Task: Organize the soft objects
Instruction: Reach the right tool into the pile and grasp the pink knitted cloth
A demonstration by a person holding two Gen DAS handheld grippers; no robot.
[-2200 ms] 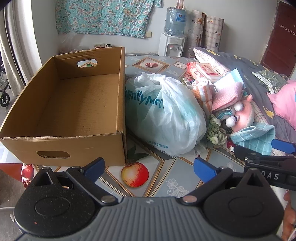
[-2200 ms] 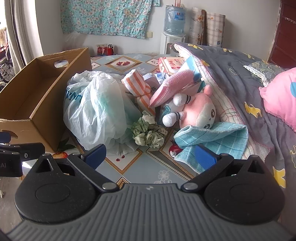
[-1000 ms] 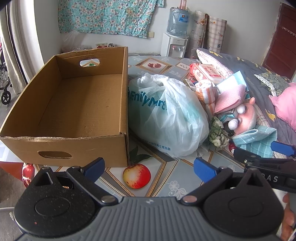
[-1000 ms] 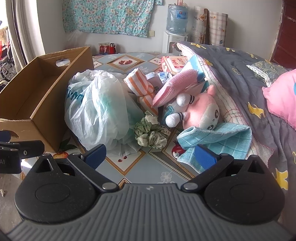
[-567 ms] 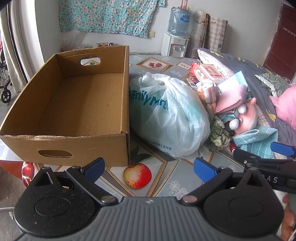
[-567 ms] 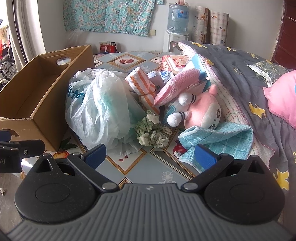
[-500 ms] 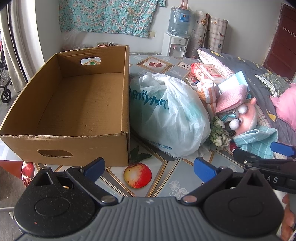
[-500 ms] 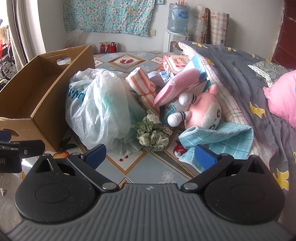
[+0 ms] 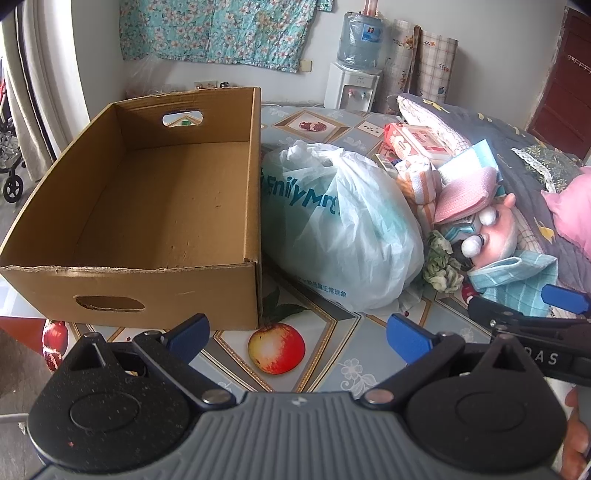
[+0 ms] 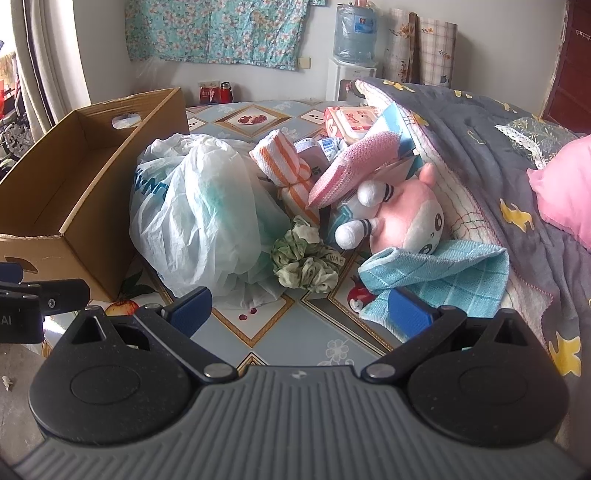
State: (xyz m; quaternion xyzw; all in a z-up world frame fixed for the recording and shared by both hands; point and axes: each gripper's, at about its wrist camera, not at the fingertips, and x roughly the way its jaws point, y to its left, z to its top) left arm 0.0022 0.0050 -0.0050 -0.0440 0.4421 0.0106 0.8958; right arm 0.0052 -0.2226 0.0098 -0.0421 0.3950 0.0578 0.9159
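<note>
Cardboard fills the left of the scene: an open cardboard box (image 9: 147, 206) with cut handle holes, nothing visible inside, stands on the patterned desk (image 10: 258, 325). Touching its right wall is a bulging white plastic bag (image 9: 340, 229), which sits between the box and the heap of soft things. That heap holds an orange-striped towel (image 10: 288, 166), a pink knitted cloth (image 10: 358, 162), a pink plush toy (image 10: 406, 218), a green scrunchie (image 10: 303, 258) and a blue checked cloth (image 10: 436, 273), all crowded against a grey quilt (image 10: 517, 155). A pink pillow (image 10: 565, 192) lies on the quilt at far right. A water dispenser (image 9: 354, 74) and a floral curtain (image 9: 221, 29) stand at the back wall.

Against the frames of about two seconds ago, both views have crept slightly forward and the box and bag loom a little larger; nothing in the heap has shifted, and neither gripper has changed its spread.

The left gripper (image 9: 297, 334) hovers with its jaws wide apart and nothing between them, above the printed apple on the desk, the box just ahead to its left and the bag ahead to its right. The right gripper (image 10: 299, 306) is likewise spread wide and holding nothing; the scrunchie lies just ahead between its fingers, the blue cloth's corner beside its right fingertip (image 10: 410, 310).
</note>
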